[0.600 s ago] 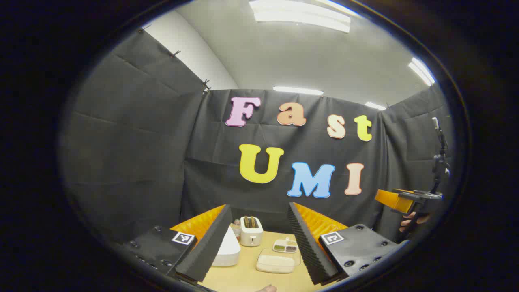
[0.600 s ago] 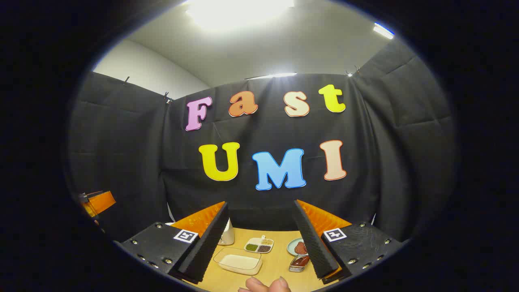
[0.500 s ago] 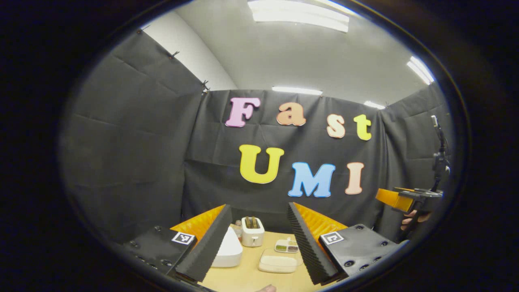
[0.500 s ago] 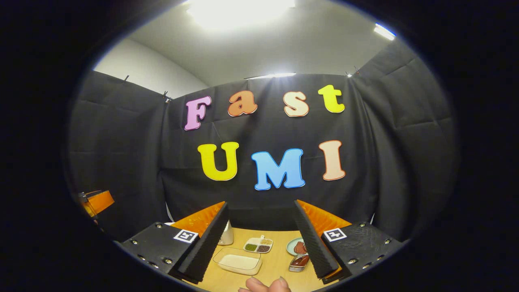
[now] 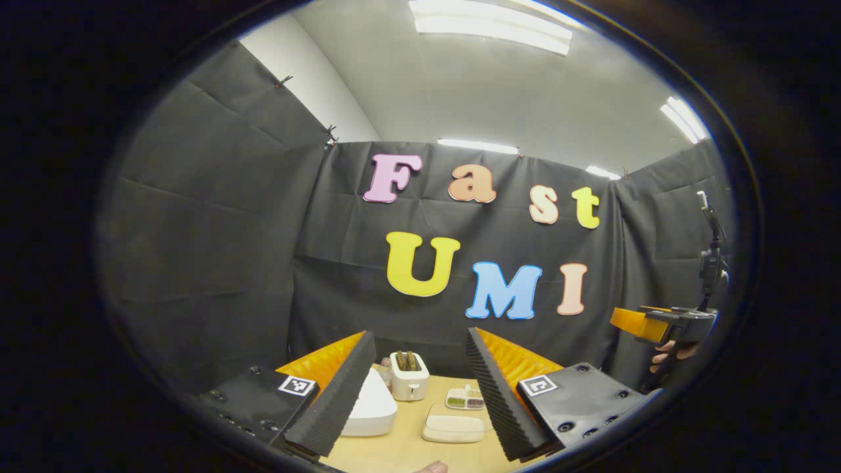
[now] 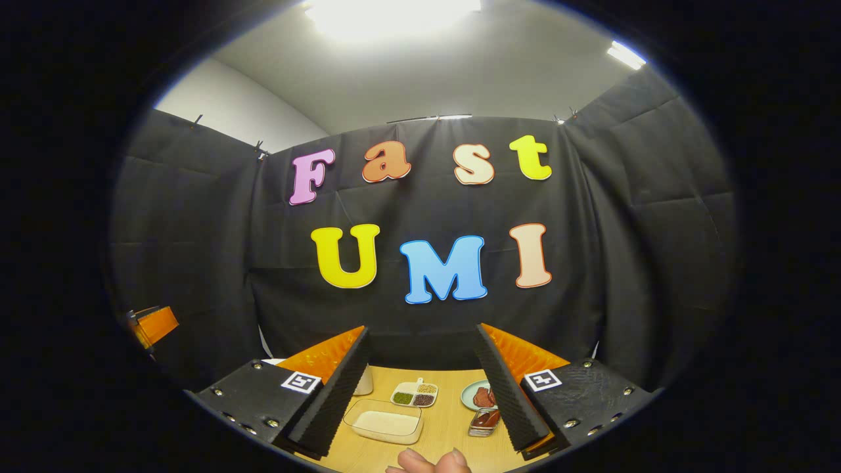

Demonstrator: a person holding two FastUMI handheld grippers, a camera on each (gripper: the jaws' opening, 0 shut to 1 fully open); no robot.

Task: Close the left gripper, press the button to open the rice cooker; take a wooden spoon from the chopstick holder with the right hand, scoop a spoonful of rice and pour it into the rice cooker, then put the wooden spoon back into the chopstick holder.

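In the left gripper view my left gripper (image 5: 418,338) stands open, held high over the table. Between its fingers lie the white rice cooker (image 5: 371,410), lid down, and a shallow tray of rice (image 5: 453,427). Far right in that view, a hand holds the right gripper (image 5: 647,323) up in the air. In the right gripper view my right gripper (image 6: 422,332) is open with nothing in it. The clear rice tray (image 6: 384,422) lies below, near its left finger. The left gripper (image 6: 152,325) shows at the far left edge.
A white toaster (image 5: 409,376) stands behind the cooker, with a divided dish of grains (image 5: 465,399) beside it. The right gripper view has the same dish (image 6: 414,394), a plate of brown food (image 6: 479,396) and a small container (image 6: 484,422) on the wooden table (image 6: 447,433). Fingertips of a hand (image 6: 427,462) show at the bottom.
Both grippers have shifted a little and tipped slightly down, so more of the table shows. Both stay open and empty.
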